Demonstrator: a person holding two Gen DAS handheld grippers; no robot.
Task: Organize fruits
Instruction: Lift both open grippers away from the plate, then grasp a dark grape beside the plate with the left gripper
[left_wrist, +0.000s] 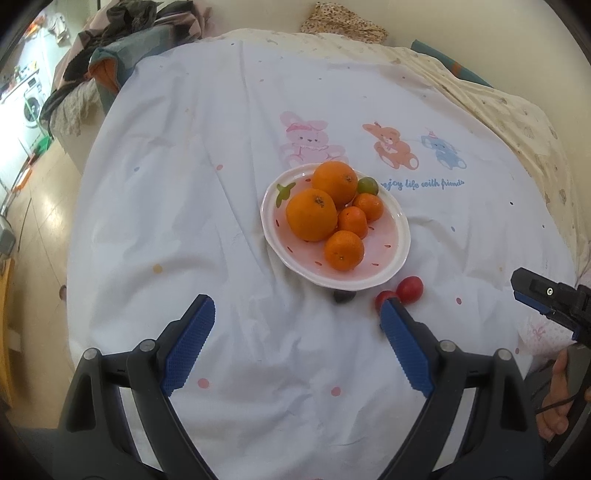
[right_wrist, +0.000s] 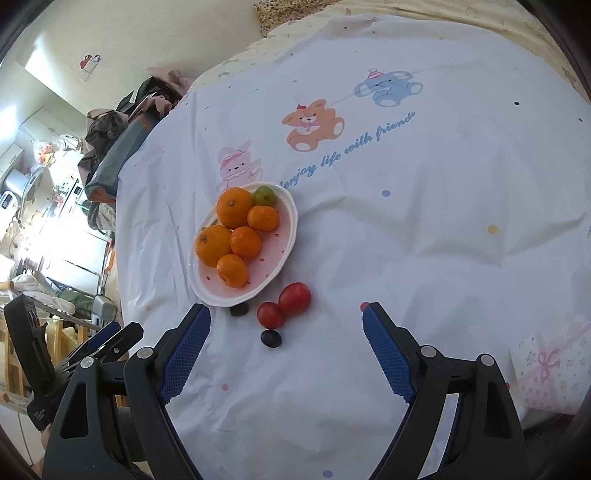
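Note:
A white and pink strawberry plate (left_wrist: 391, 258) (right_wrist: 286, 236) sits mid-table and holds several oranges (left_wrist: 312, 214) (right_wrist: 213, 245) and a green fruit (left_wrist: 366, 185) (right_wrist: 265, 195). Two red tomatoes (left_wrist: 409, 290) (right_wrist: 294, 298) and two dark plums (left_wrist: 343, 296) (right_wrist: 271, 338) lie on the cloth just in front of the plate. My left gripper (left_wrist: 297, 314) is open and empty, short of the plate. My right gripper (right_wrist: 286, 325) is open and empty, its jaws either side of the tomatoes and nearer plum, slightly behind them.
A white cartoon-print tablecloth (left_wrist: 221, 129) (right_wrist: 443, 184) covers the table. A pile of clothes (left_wrist: 110, 44) (right_wrist: 122, 140) lies at the far left edge. A pink gift box (right_wrist: 554, 373) sits at the near right. The other gripper shows at each frame's edge (left_wrist: 546, 299).

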